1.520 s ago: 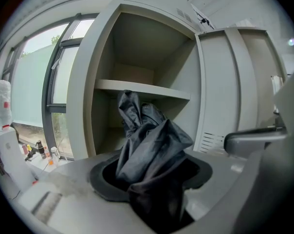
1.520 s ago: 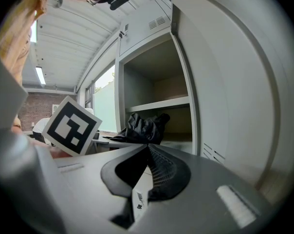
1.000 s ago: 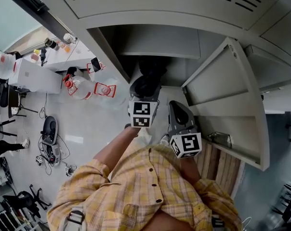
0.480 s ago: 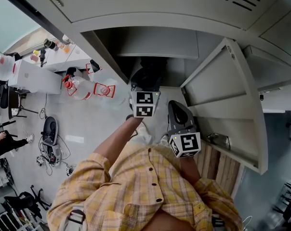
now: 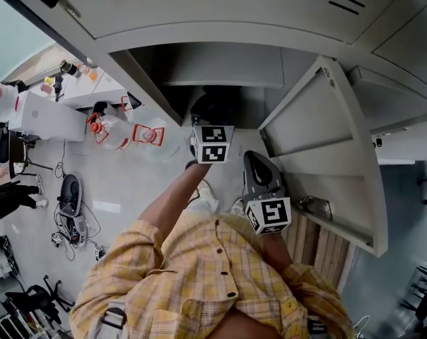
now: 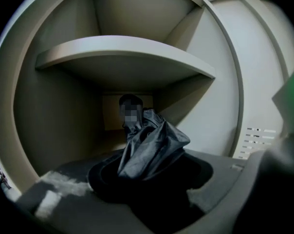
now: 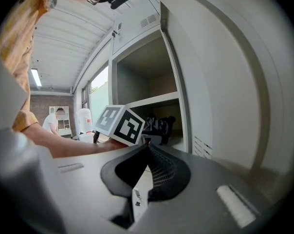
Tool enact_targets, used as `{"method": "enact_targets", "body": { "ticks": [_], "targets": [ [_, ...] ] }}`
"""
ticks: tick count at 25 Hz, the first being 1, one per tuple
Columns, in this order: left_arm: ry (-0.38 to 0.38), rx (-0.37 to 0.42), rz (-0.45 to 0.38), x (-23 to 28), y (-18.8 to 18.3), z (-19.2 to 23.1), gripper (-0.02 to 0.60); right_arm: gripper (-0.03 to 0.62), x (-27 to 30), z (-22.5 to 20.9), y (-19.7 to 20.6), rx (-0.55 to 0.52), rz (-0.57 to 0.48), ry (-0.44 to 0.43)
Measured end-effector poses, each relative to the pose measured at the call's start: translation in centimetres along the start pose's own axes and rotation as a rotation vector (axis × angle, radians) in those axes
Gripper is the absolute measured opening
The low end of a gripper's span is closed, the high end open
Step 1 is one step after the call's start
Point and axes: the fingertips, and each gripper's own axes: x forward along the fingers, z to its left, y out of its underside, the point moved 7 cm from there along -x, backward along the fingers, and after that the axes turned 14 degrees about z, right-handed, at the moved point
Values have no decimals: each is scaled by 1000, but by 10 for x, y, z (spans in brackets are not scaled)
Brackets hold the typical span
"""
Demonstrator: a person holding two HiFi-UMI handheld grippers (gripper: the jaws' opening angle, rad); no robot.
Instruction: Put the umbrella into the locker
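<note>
The black folded umbrella [image 6: 152, 147] sticks out from between my left gripper's [image 6: 149, 182] jaws, which are shut on its crumpled fabric. It points into the open locker compartment [image 5: 220, 69], under the inner shelf [image 6: 122, 52]. From the head view the left gripper [image 5: 213, 119] reaches into the locker mouth, and the umbrella [image 5: 217, 104] shows as a dark mass beyond the marker cube. My right gripper [image 5: 259, 164] hangs lower right, beside the open locker door [image 5: 319, 140], shut with nothing held. The right gripper view shows its jaws [image 7: 148, 147] meeting, with the umbrella [image 7: 157, 126] ahead in the locker.
The open door [image 7: 225, 82] stands close on the right of both grippers. On the floor at left are large water bottles [image 5: 111, 129], a white table [image 5: 44, 111], cables, and a person [image 5: 5, 196] at the edge. Wooden slats [image 5: 319, 246] lie at lower right.
My left gripper has moved forward into the locker mouth with the umbrella. The right gripper has stayed about where it was.
</note>
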Motion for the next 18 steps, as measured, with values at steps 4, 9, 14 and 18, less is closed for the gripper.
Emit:
{"method": "enact_targets", "body": {
  "ticks": [4, 9, 14, 18],
  "targets": [
    [-2, -22, 18, 10, 5, -4, 275, -3, -2, -1, 1, -3, -4, 7],
    [-10, -22, 25, 17, 3, -7, 275, -3, -4, -3, 3, -5, -3, 9],
    [-19, -29, 38, 26, 5, -8, 275, -3, -5, -5, 6, -2, 3, 14],
    [-20, -38, 49, 30, 8, -8, 275, -3, -6, -8, 5, -4, 0, 21]
  ]
}}
